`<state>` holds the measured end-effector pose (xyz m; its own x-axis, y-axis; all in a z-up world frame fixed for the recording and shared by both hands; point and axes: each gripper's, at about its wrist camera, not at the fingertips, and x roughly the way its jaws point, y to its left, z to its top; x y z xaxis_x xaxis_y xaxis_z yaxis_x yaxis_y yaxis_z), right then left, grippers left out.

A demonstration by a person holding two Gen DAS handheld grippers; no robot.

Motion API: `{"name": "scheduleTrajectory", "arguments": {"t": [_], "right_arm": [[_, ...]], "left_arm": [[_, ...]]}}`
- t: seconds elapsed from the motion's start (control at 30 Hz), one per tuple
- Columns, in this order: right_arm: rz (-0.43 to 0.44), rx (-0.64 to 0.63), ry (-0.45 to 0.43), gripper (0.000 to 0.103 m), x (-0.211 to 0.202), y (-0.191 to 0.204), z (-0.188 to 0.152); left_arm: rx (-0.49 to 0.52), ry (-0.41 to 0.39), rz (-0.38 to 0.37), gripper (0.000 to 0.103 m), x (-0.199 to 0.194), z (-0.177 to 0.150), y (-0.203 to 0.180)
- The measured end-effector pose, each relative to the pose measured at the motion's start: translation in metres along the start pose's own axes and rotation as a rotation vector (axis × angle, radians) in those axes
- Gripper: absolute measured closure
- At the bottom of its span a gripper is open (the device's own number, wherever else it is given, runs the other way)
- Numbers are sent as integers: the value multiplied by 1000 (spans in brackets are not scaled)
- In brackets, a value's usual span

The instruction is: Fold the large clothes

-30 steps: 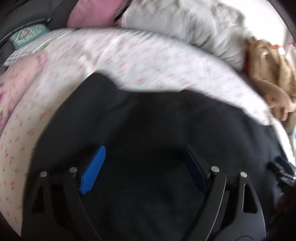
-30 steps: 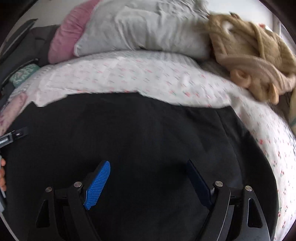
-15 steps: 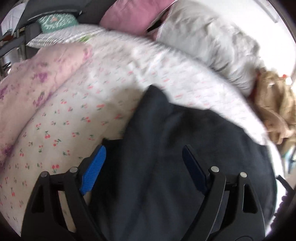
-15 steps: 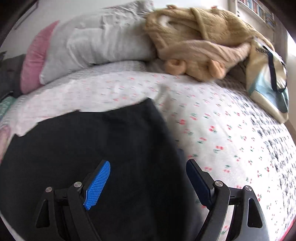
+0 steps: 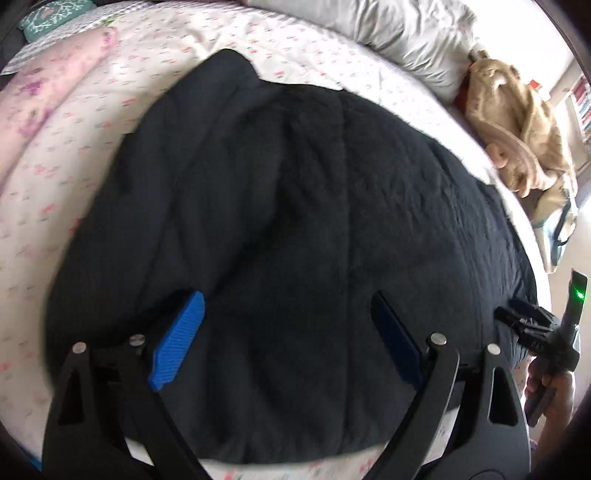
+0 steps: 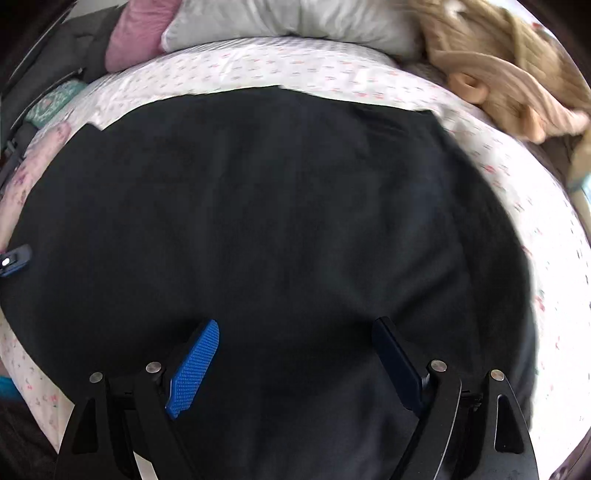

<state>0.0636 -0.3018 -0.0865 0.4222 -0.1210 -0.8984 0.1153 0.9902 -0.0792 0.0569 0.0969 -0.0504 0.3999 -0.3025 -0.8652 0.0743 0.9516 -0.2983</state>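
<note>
Left tool (image 5: 286, 339) up over the bed, jaws spread wide and they've just been opening a touch further, blue pads (image 5: 177, 341) well apart with nothing pinched between them, only the dark garment (image 5: 295, 192) lying below. Right tool (image 6: 295, 363) the same story: jaws wide, nothing gripped, black fabric filling the gap underneath. The garment is spread across the middle of the bed (image 5: 55, 177), on the white sheet with small red flowers, and it takes up nearly the whole of both wrist views. In the left view its far edge bunches into a rounded lump at about eleven o'clock, with long creases running down toward the tool; a strip of sheet shows at six o'clock beneath its near hem. In the right view it lies flatter, its far edge straight across at twelve o'clock, with a squared corner at one o'clock. Grey pillow (image 6: 288, 18) beyond that edge at twelve, pink pillow (image 6: 136, 33) at eleven, a tan knitted heap (image 6: 509, 66) at one to two o'clock. In the left view, at four o'clock, the person's hand (image 5: 550, 387) grips the other tool's handle.
</note>
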Motion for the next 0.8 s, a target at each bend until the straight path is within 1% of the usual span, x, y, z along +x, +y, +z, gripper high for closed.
{"name": "scheduleTrajectory", "arguments": {"t": [0.07,0.13,0.2,0.27,0.33,0.43,0.5,0.6,0.67,0.73,0.77,0.8], "right_arm": [[-58,31,11,17,-6,-15,-2],[-75,64,15,17,-13,-23,-5],[-42,113,10,17,-21,-34,-6],[-20,144,6,17,-26,-40,-6],[-10,160,-3,17,-33,-40,-5],[-7,153,-19,17,-38,-35,-3],[-3,145,-21,17,-39,-29,-3],[9,130,-19,17,-39,-17,-2],[13,118,-16,17,-37,-10,-2],[18,101,-12,17,-35,-2,-1],[19,91,-11,17,-34,3,0],[20,83,-11,17,-34,6,0]], "left_arm": [[-46,23,3,11,-15,-3,10],[-121,47,-38,11,-30,-8,23],[-212,69,-93,11,-39,-14,36],[-295,86,-120,11,-47,-18,47],[-337,77,-113,11,-56,-23,55],[-384,64,-54,11,-64,-33,66],[-432,74,-54,11,-63,-40,77],[-495,106,-106,11,-53,-51,91],[-529,106,-147,11,-40,-57,96],[-555,92,-138,14,-32,-62,99],[-560,90,-127,16,-28,-63,99],[-558,82,-116,21,-24,-64,98]]}}
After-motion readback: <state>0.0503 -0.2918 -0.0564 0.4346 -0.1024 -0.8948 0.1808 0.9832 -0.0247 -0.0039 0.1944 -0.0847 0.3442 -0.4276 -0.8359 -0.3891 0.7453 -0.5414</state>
